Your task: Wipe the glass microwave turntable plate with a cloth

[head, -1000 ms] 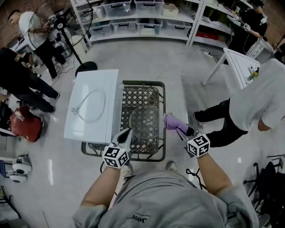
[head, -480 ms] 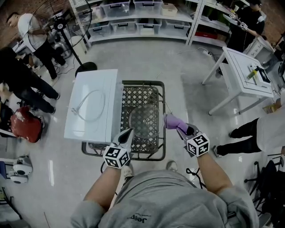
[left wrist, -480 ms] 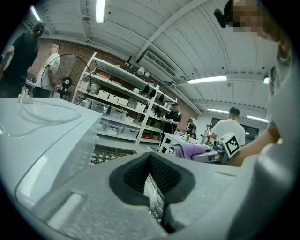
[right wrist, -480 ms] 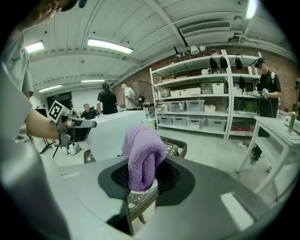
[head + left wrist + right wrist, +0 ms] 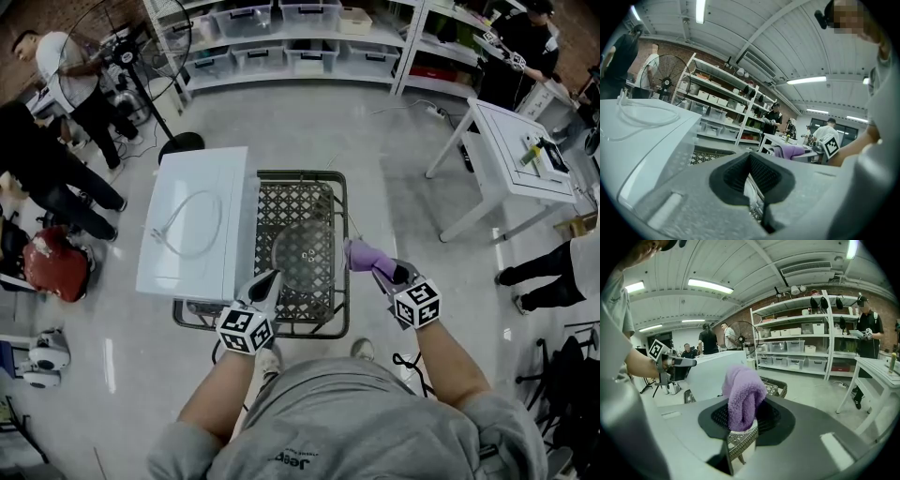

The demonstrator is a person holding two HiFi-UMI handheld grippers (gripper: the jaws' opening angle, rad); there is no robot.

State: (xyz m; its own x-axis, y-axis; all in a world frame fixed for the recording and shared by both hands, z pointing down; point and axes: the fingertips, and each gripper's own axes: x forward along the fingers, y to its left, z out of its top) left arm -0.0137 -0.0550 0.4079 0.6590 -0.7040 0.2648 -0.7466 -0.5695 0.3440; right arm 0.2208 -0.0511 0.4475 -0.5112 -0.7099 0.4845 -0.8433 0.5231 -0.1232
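Left gripper (image 5: 265,281) jaws closed on near rim of glass turntable plate (image 5: 305,251). Plate clear, faint against wire-mesh table (image 5: 346,234), beside white microwave (image 5: 192,220). Left gripper view: only sliver of rim between pads. Right gripper (image 5: 382,270) clamped on folded purple cloth (image 5: 361,255), at plate's right edge; contact with glass unclear.

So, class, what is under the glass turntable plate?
The glass turntable plate lies on a lattice tabletop, whose weave shows through the glass. Anything below the tabletop is hidden.
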